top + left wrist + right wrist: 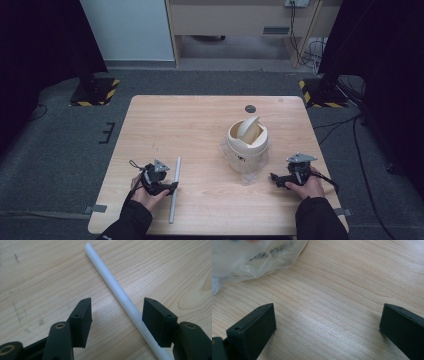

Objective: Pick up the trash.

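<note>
Resting low on the pale wood-grain table [200, 125], left gripper [116, 315] has its matte black jaws spread astride a smooth white round rod [117, 290], which runs close along the inner face of one jaw with bare wood between it and the other. Right gripper [327, 322] is spread wide over bare tabletop, nothing between the blocky jaws, crinkled clear plastic bag [257, 257] just ahead. Cream cylindrical bin [246, 142] with tilted swing lid stands between the two hands, bag bunched at its base.

Your high view looks forward and down on the whole table [200, 125]. Both gripper views sit close above its wood, facing along their jaws.
</note>
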A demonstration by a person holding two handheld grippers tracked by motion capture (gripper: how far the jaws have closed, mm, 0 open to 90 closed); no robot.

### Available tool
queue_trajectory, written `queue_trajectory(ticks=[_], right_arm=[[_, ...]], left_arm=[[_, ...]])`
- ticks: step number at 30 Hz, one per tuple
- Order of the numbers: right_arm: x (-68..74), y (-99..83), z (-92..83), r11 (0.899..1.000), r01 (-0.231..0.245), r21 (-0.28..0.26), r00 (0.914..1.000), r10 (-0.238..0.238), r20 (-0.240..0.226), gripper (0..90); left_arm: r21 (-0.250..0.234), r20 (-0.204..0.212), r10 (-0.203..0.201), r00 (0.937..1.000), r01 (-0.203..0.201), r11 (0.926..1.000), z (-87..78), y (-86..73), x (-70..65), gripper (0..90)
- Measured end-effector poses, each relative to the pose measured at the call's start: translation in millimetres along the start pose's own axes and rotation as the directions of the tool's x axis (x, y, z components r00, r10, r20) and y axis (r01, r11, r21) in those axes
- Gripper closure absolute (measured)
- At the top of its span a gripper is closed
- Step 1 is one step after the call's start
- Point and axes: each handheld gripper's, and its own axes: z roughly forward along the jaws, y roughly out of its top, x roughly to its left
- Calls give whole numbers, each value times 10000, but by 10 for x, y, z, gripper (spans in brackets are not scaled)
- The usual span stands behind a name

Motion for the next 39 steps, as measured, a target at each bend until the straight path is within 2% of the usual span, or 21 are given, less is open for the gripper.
queue_trajectory(ticks=[6, 10, 15, 24, 31, 34, 39], right_arm=[[0, 0, 0, 10000, 2, -2, 10000, -2, -1, 10], [0, 0, 0, 10000, 2, -1, 10000, -2, -2, 10], [0, -1, 0, 10000, 5, -7, 10000, -5, -5, 10], [6, -2, -3, 10000, -41, 5, 10000, 41, 31, 11], [6, -2, -3, 10000, -46, 3, 10000, 46, 24, 11], [5, -2, -3, 10000, -51, -1, 10000, 51, 12, 11], [4, -2, -2, 10000, -37, -14, 10000, 37, 13, 11]], left_arm=[[152, 13, -156, 9999, 155, 9998, 34, 5, -44, 454], [682, -263, 95, 9996, -77, 9976, 81, -4, -75, 522], [653, -358, -84, 9993, 107, 9978, 78, 3, -42, 610], [682, -476, -95, 9988, 127, 9976, 66, -1, 20, 776], [737, -397, -126, 9991, 155, 9972, 63, 7, 25, 796], [569, -187, -261, 9995, 271, 9980, 43, 16, 38, 795], [-280, -55, -350, 9994, 348, 9990, -89, 66, 62, 795]])
